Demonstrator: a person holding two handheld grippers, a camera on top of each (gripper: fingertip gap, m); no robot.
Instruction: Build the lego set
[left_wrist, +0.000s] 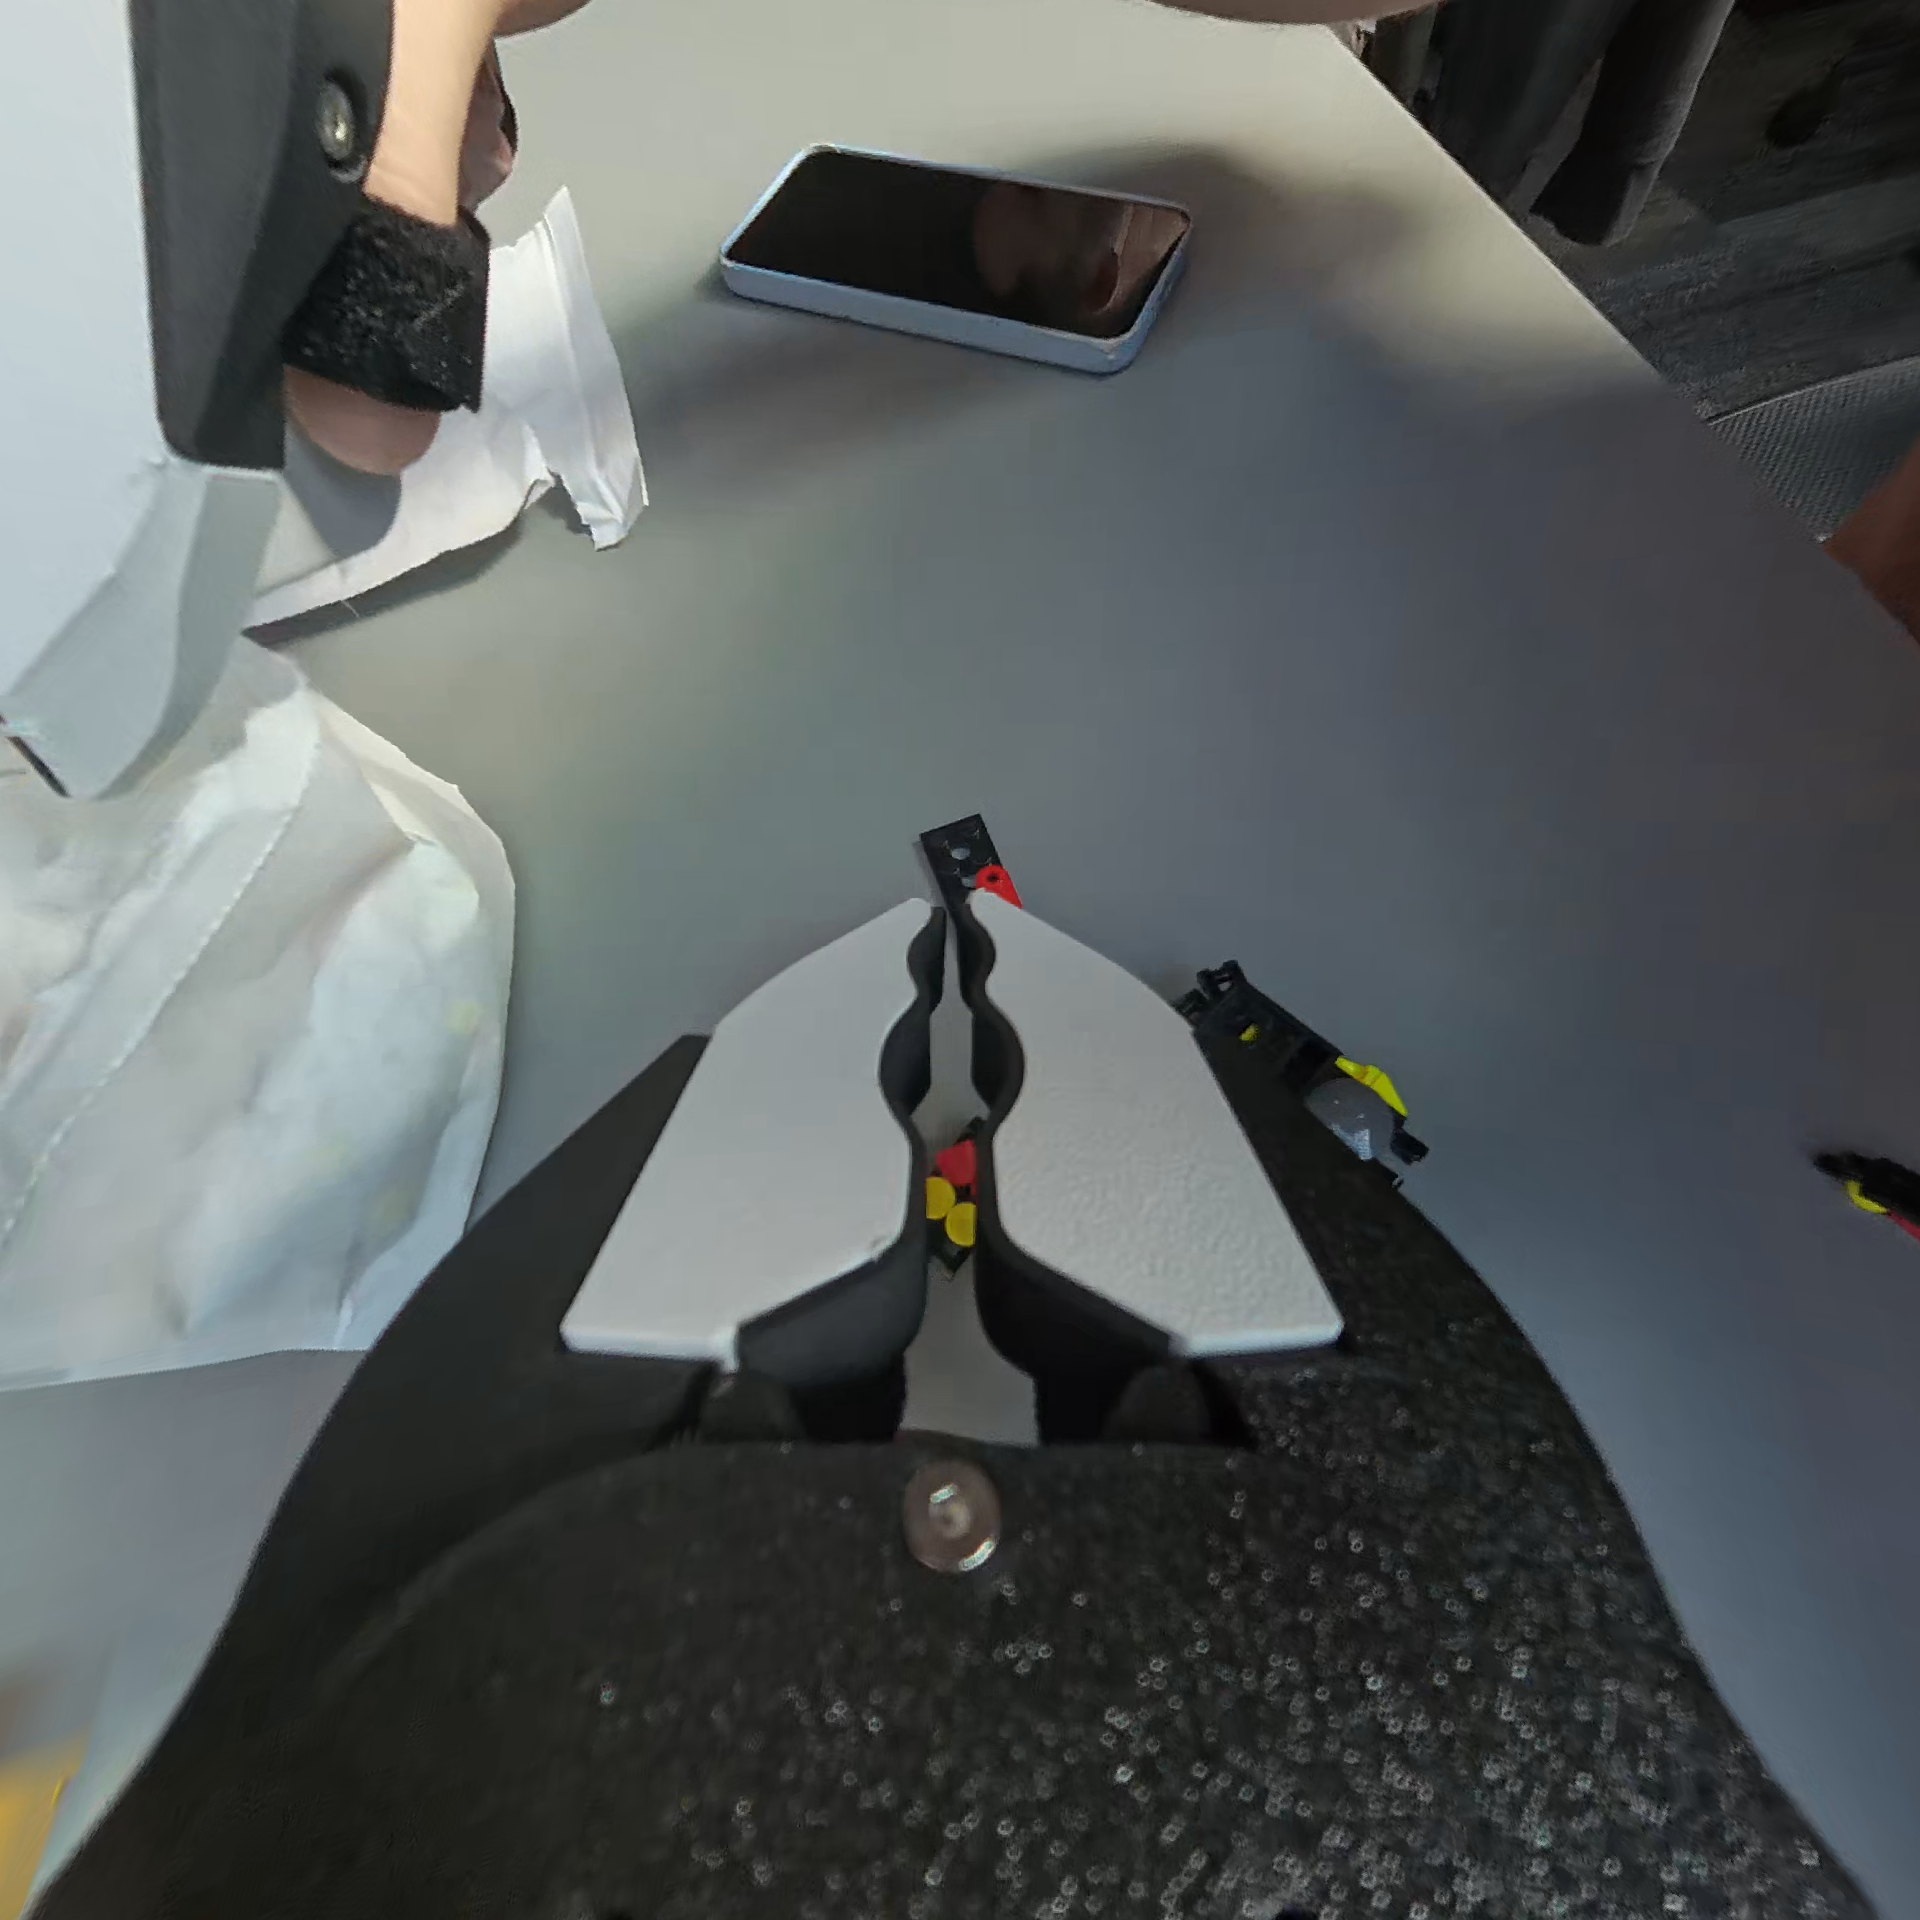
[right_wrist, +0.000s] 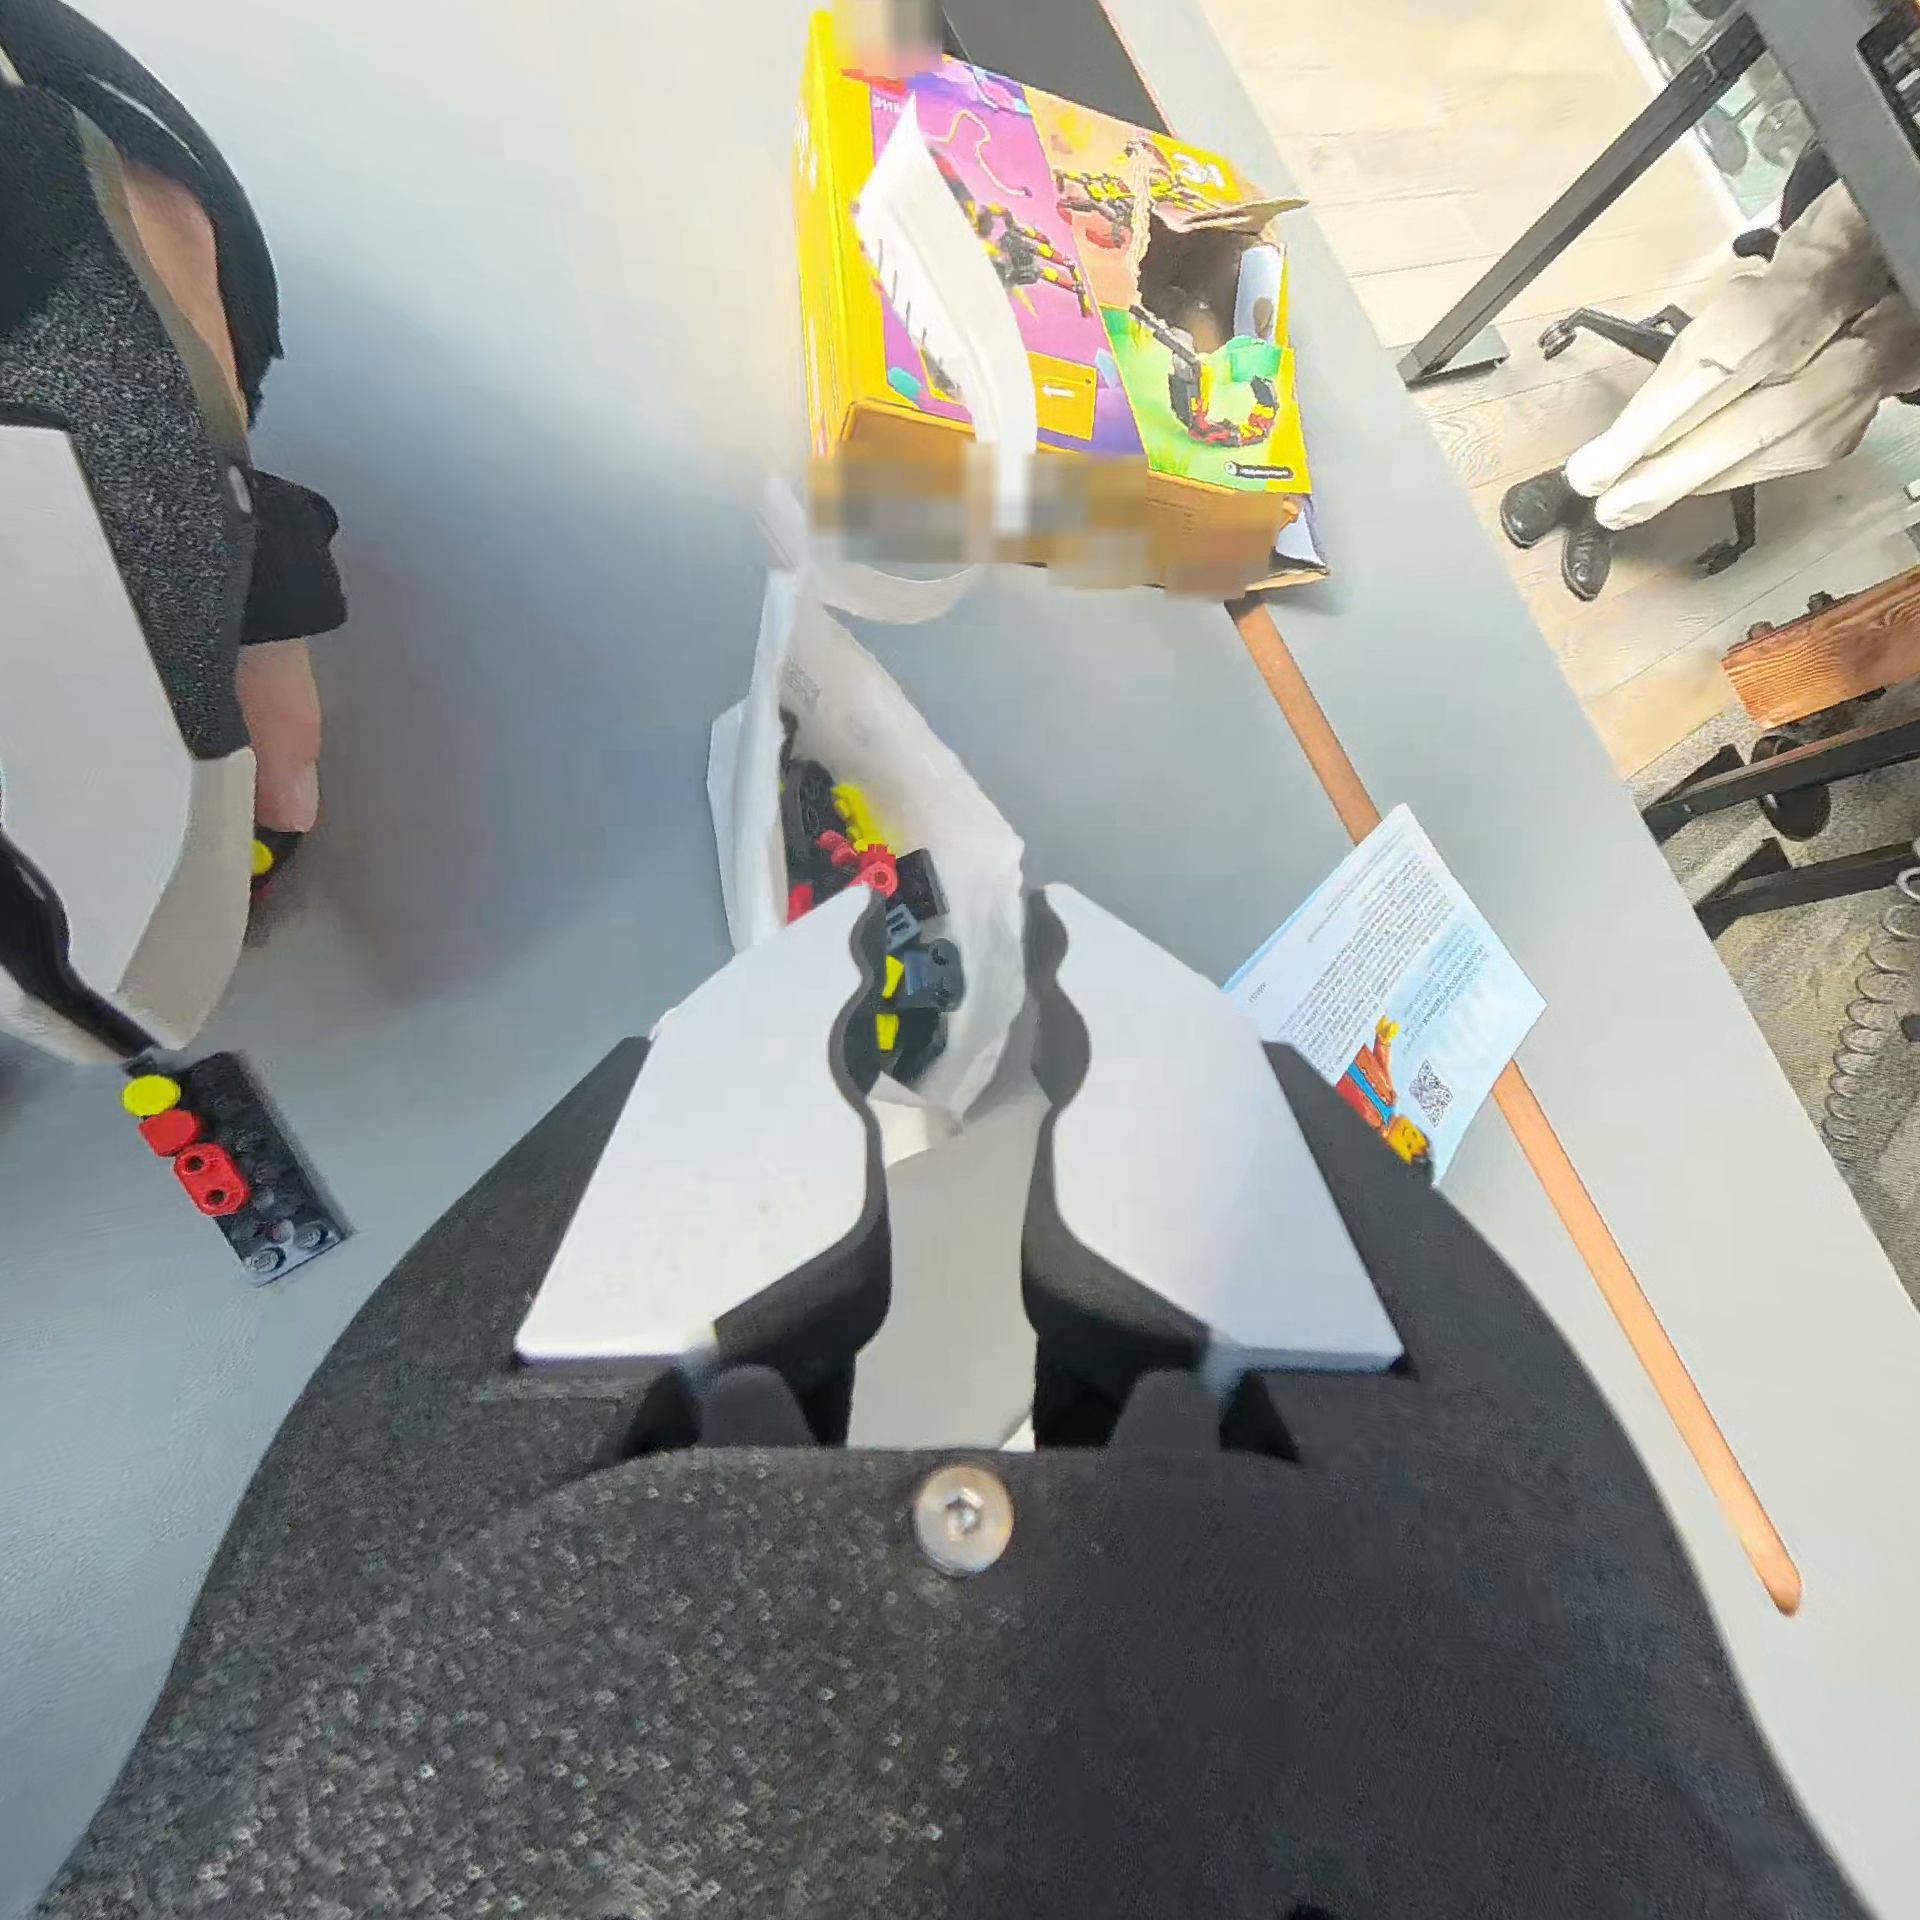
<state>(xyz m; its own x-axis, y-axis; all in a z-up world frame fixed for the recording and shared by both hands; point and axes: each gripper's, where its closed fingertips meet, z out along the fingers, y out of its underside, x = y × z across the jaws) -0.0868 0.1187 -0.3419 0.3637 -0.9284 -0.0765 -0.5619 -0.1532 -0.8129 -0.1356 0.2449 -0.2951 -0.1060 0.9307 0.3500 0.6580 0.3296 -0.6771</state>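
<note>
Each gripper (left_wrist: 958, 914) (right_wrist: 951, 914) has pale grey fingers, black wavy pads, speckled black body, silver screw.

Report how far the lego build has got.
Early stage. Done: yellow and red pieces sit on the black plate. In hand: the left gripper is shut on that plate, and the right gripper hangs open over the parts bag. Left: many loose bricks in the bag, plus a small sub-assembly lying apart.

printed box (right_wrist: 1049, 301) with pixelated lettering, leaflet (right_wrist: 1392, 987) bearing fine print and a square code (too small to read)
</note>
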